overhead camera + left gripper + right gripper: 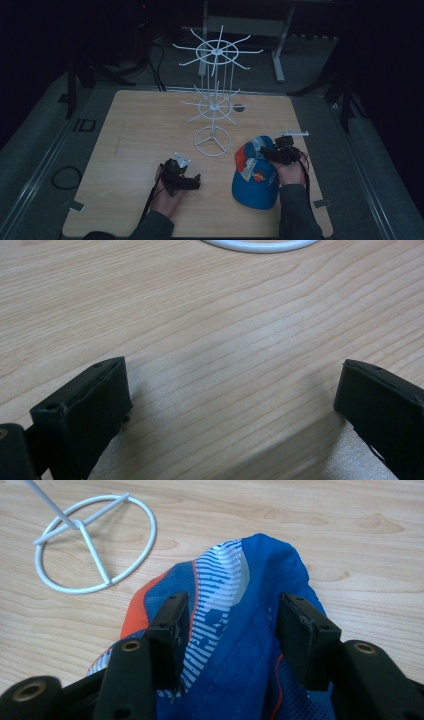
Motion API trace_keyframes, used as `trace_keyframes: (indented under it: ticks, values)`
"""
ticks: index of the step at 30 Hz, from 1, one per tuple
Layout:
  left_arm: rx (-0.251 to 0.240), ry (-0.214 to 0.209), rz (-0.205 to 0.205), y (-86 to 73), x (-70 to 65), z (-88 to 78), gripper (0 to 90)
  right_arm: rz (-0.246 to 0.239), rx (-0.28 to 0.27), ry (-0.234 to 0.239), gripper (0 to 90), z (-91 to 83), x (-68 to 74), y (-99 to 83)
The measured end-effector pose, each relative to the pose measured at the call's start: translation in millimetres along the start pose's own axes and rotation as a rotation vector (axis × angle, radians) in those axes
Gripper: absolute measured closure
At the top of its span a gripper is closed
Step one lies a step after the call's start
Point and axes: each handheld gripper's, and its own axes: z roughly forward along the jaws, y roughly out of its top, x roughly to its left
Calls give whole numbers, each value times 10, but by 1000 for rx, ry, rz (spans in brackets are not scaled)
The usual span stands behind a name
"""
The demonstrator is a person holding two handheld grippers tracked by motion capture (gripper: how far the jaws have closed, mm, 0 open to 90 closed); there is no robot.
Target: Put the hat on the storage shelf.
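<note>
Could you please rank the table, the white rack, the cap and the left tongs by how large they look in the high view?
1. Table
2. Rack
3. Cap
4. Left tongs

None look alike.

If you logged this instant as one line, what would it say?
left tongs: open, over bare table | right tongs: jaws astride cap, not closed | rack: upright, bare
</note>
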Motion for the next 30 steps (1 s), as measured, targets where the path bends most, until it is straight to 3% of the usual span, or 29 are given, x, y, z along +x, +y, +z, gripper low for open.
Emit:
trace_keyframes:
  ticks: [10,20,25,30]
  values:
    - [0,0,0,0,0,0,19,24,61,14,495,108,-14,6]
    - [0,0,0,0,0,0,19,55,106,23,678,181,-56,3]
    - [0,0,-1,0,-1,0,19,53,98,37,857,166,-58,5]
    - [0,0,0,0,0,0,19,34,79,43,888,107,-27,2]
